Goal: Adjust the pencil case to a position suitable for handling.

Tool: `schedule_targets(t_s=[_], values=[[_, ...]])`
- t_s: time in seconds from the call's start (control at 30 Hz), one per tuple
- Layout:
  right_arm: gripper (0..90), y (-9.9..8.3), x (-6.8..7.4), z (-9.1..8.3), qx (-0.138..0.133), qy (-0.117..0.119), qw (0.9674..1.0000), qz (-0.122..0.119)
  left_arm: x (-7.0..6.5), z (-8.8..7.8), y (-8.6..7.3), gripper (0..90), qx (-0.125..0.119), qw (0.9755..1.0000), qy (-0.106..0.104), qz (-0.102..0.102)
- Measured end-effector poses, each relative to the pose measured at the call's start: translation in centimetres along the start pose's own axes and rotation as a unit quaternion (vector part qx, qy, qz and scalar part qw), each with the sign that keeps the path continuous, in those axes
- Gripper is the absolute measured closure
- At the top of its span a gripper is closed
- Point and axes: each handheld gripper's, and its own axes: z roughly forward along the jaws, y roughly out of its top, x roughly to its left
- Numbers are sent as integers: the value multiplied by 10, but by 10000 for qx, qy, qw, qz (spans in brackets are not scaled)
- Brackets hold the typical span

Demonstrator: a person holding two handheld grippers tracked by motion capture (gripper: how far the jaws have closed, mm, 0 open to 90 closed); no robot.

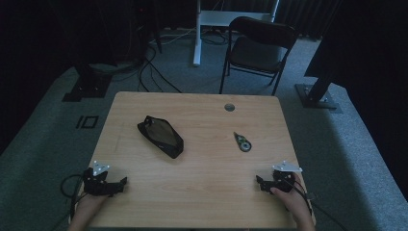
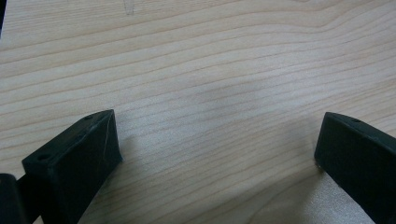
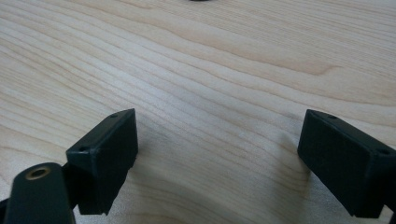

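- Two grippers are resting at the near edge of the table (image 1: 202, 202): the left gripper (image 1: 122, 183) at the near left corner, the right gripper (image 1: 259, 182) at the near right corner, each held by a hand.
- Both are standing wide open; in each gripper view the two black jaws are sitting far apart with nothing but bare wood between them.
- Nothing is being held or touched, so the work is judged to be at its very start, with every handling step left to do.
- The black pouch (image 1: 160, 136) is lying left of centre, well apart from the left gripper and farther from the person.
- The small correction-tape-like item (image 1: 242, 142) is lying right of centre, nearer to the right gripper but still apart from it.
- The high view is showing the whole layout: both items, both hands, a round grommet (image 1: 229, 107) at the far edge, and a chair (image 1: 257, 48) beyond the table.
- The left gripper view (image 2: 217, 140) is giving the jaw spacing and wood grain up close.
- The right gripper view (image 3: 219, 140) is doing the same, with a dark sliver at its top edge that is too small to identify.
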Motion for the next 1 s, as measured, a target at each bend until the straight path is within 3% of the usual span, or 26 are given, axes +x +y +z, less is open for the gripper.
schedule_targets(t_s=[0.63, 1.0], values=[[131, 2, 4, 1, -51, -50, 10000, -2, 0, 0, 0, 1, 3, 10000, 0, 0], [131, 12, 14, 4, -151, 69, 9999, -36, 0, 0, 0, 2, 5, 10000, -1, 2]])
